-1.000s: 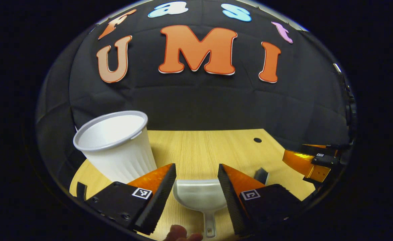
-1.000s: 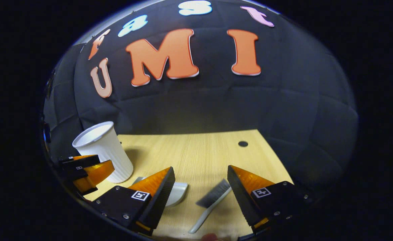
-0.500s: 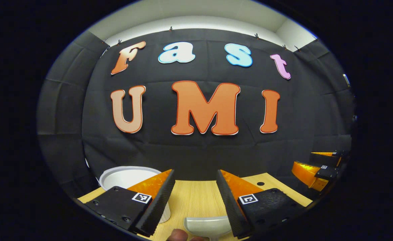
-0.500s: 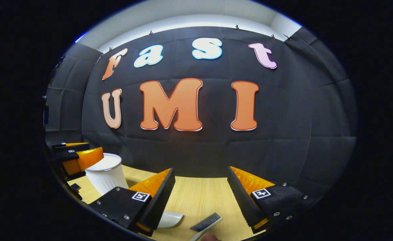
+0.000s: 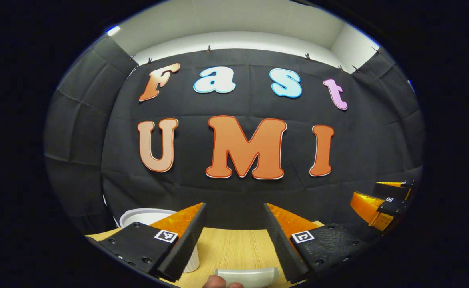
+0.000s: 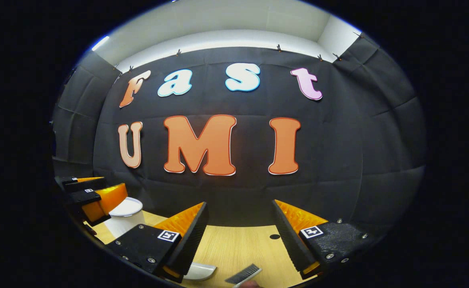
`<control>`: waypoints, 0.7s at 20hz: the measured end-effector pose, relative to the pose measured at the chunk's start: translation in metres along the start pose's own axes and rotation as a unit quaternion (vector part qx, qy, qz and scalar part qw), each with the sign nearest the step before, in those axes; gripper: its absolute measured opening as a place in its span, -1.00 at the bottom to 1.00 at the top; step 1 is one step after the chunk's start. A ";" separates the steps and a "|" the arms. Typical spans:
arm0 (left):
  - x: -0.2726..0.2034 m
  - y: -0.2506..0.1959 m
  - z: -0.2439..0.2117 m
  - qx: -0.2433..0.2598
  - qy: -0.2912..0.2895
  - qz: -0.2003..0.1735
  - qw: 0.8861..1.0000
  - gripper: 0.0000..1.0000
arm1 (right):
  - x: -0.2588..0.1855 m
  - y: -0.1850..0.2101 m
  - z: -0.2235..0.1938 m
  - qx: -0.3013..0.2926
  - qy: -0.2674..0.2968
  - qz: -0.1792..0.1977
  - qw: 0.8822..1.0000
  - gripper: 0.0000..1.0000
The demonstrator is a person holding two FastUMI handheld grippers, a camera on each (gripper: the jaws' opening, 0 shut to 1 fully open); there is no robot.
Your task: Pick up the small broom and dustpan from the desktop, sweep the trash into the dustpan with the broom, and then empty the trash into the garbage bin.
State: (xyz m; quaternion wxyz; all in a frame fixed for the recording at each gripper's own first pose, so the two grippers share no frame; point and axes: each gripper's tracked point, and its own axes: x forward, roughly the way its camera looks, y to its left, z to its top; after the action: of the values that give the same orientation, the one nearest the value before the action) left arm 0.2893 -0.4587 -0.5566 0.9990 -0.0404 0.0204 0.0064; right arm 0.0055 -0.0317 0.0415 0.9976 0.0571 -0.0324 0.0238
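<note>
Dustpan (image 5: pixel 246 277) lies flat on the wooden desktop (image 5: pixel 228 248), pale and translucent, its rim showing low between the fingers of the left gripper (image 5: pixel 232 240) in the left gripper view. In the right gripper view it sits partly behind that gripper's left finger, at the bottom edge.

Small broom (image 6: pixel 243 276) lies on the desktop just right of the dustpan, grey bristle head visible, handle cut off by the edge of view. It rests low between the fingers of the right gripper (image 6: pixel 240 238).

Both grippers hang above the desktop, jaws spread wide, nothing between them, touching neither tool.

White ribbed garbage bin (image 6: pixel 127 216) stands upright at the far left of the desktop, open mouth up; in the left gripper view its rim shows behind the left finger.

A fingertip (image 5: pixel 214 283) shows at the bottom edge of the left gripper view, just left of the dustpan.

A small dark hole (image 6: pixel 274 237) marks the desktop towards the back right.
</note>
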 end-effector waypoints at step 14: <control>-0.013 -0.015 -0.017 0.017 0.030 -0.014 0.999 0.90 | -0.006 0.005 -0.014 -0.007 0.025 0.000 1.000 0.89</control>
State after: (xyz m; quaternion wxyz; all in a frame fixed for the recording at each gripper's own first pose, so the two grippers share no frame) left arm 0.2763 -0.4749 -0.5720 0.9984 -0.0236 0.0496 -0.0090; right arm 0.0004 -0.0254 0.0274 0.9984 0.0497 -0.0076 0.0247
